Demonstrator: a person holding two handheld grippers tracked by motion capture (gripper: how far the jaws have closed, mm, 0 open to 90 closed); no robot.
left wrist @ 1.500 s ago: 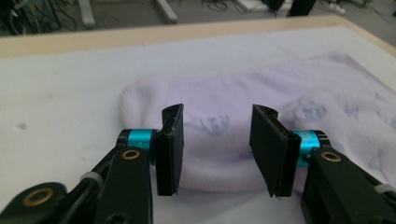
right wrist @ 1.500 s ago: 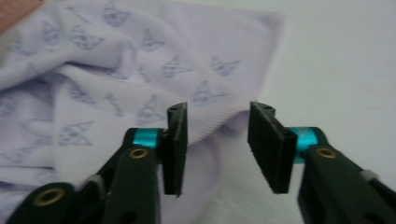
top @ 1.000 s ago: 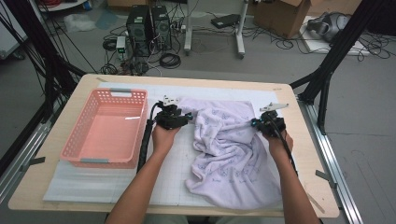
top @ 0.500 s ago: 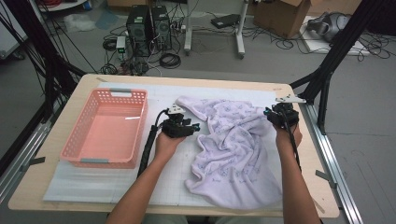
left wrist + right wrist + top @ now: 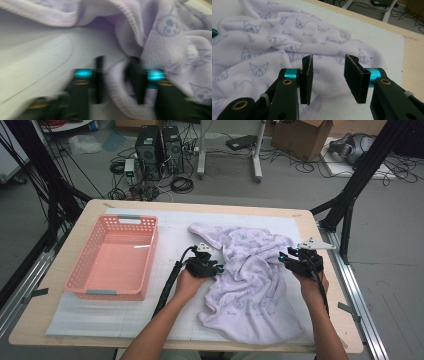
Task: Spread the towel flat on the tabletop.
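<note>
Jaws of the left hand-held gripper [image 5: 116, 82] have just been closing and now pinch a hemmed fold of the towel [image 5: 165, 37]; in the left gripper view that fold sits squeezed between the two black pads, low in the frame. In the high view this left hand-held gripper [image 5: 212, 268] sits at the centre of the frame, on the towel's left edge.

Over at the right, the right hand-held gripper [image 5: 329, 77] has just been opening; its jaws stand spread with nothing between them, and the towel's hem lies just beyond and below the pads. In the high view it [image 5: 289, 260] is at the towel's right edge.

Lilac and printed with cat faces, the towel [image 5: 252, 280] lies crumpled on the white mat [image 5: 100, 320] across the centre and lower right of the desk [image 5: 45, 305]. A pink basket [image 5: 80, 285] stands empty at the left, apart from the cloth.

My reading: the towel is being taken by its edges to spread or fold it. One side is gripped; next, the right jaws should go down onto the near hem and close on it.
</note>
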